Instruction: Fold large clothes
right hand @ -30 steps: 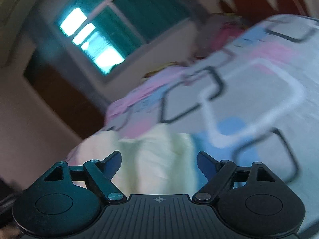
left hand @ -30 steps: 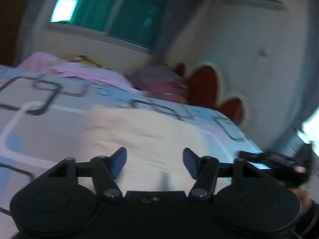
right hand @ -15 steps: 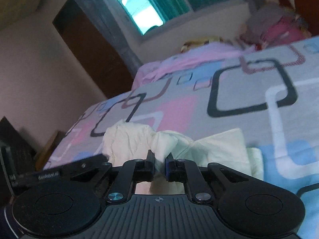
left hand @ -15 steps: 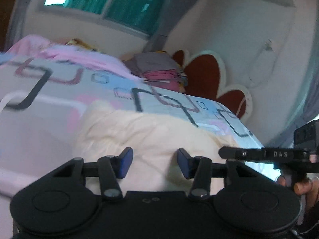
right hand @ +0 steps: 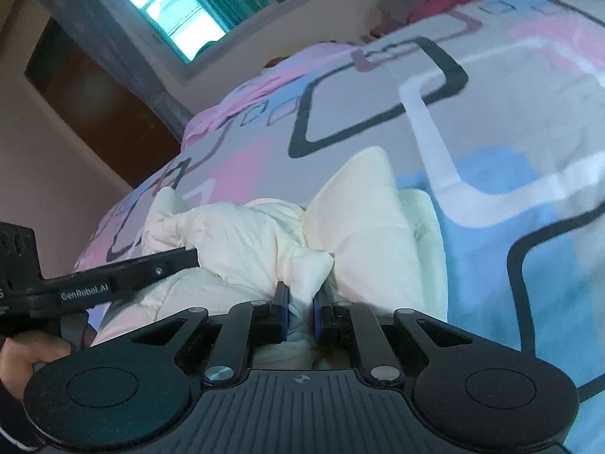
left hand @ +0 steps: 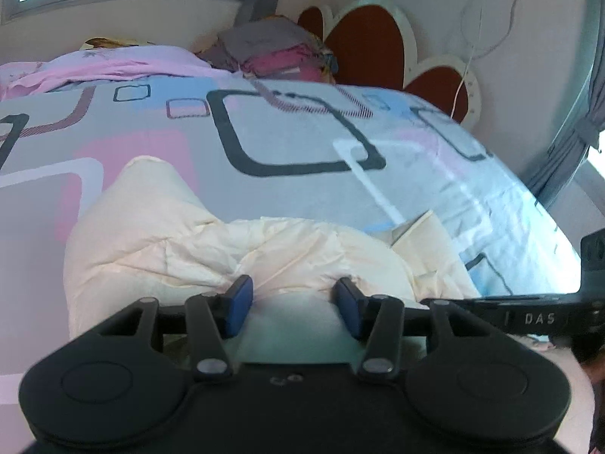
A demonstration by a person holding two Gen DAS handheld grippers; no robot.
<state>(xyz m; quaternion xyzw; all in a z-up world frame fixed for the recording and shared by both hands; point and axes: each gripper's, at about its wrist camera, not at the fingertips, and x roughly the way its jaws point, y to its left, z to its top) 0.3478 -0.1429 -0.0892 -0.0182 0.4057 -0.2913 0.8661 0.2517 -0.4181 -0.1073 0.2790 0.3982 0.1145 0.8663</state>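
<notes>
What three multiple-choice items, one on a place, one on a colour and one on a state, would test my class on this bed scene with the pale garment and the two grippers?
1. Where does the cream garment lie?
A. On the patterned bedspread
B. On the floor
C. On a chair

2. What colour are the heart shapes on the headboard?
A. Green
B. Dark red
C. Yellow

3. How does the right gripper stand?
A. Wide open above the bed
B. Shut on nothing
C. Shut on a fold of the garment

Answers:
1. A, the garment rests crumpled on the bedspread in both views.
2. B, dark red hearts with pale edging stand behind the bed.
3. C, its fingers pinch cream cloth, while the left gripper is open with garment between its fingers.
</notes>
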